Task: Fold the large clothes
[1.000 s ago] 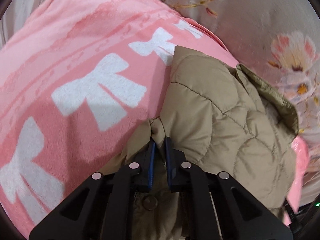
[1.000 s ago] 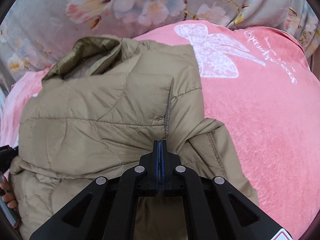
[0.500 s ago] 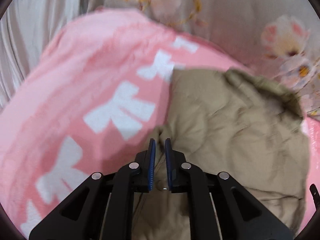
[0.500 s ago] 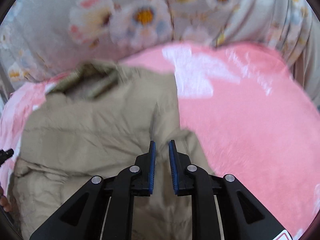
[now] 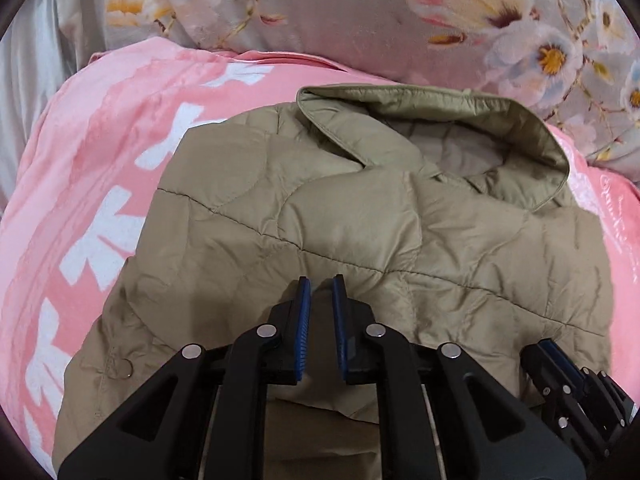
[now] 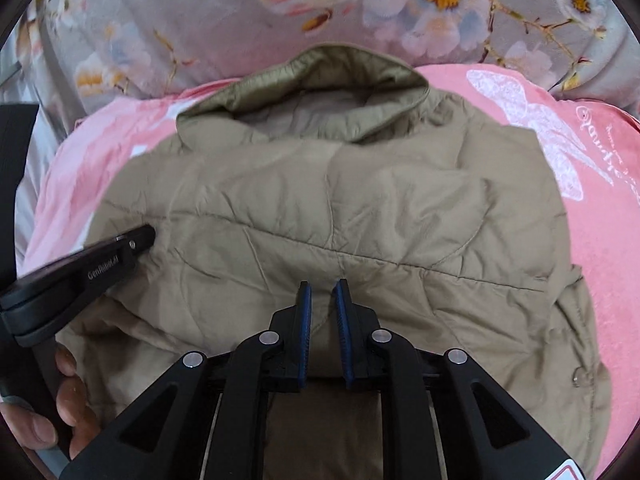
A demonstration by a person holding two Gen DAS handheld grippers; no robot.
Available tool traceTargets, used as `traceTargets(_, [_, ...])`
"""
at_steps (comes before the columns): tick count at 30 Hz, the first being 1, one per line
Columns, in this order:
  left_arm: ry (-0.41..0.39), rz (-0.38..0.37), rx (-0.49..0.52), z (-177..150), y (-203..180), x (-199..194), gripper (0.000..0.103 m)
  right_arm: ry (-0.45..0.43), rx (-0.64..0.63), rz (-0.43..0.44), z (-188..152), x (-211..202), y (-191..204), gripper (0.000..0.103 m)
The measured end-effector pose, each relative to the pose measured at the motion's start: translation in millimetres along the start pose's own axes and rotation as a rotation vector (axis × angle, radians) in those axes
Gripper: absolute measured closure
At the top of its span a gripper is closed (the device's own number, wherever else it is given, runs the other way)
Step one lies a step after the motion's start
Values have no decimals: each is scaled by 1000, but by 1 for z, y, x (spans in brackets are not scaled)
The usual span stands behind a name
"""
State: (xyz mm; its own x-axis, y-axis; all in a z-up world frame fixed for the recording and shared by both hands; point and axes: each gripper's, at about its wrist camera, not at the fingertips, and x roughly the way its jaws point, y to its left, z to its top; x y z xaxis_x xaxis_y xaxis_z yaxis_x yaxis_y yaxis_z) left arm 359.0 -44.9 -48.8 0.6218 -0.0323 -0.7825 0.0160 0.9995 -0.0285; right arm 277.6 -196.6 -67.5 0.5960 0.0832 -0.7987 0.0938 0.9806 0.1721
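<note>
A khaki quilted jacket lies folded on a pink blanket, its hood at the far end. It also shows in the right wrist view. My left gripper hovers over the jacket's near part, jaws slightly apart with nothing between them. My right gripper is likewise slightly open and empty above the jacket. The left gripper's body shows at the left in the right wrist view, the right gripper's at the lower right in the left wrist view.
The pink blanket with white bows covers the bed, and its white butterfly print shows on the right. A grey floral cover lies beyond the hood. A person's fingers hold the left gripper.
Both grippers let go of the jacket and opened slightly. They pulled back and up, and the jacket now lies flat with both sides folded in.
</note>
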Motion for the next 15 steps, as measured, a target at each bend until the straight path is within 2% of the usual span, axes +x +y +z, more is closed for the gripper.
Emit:
traceTargets(6, [-43,49,54,-14,-10,5,92,-24,-19,-25,-9,7,4,90])
traceTargets(15, [-82,88,85,-23,-15,6,92,-48,-37,-52,-12,7,7,90])
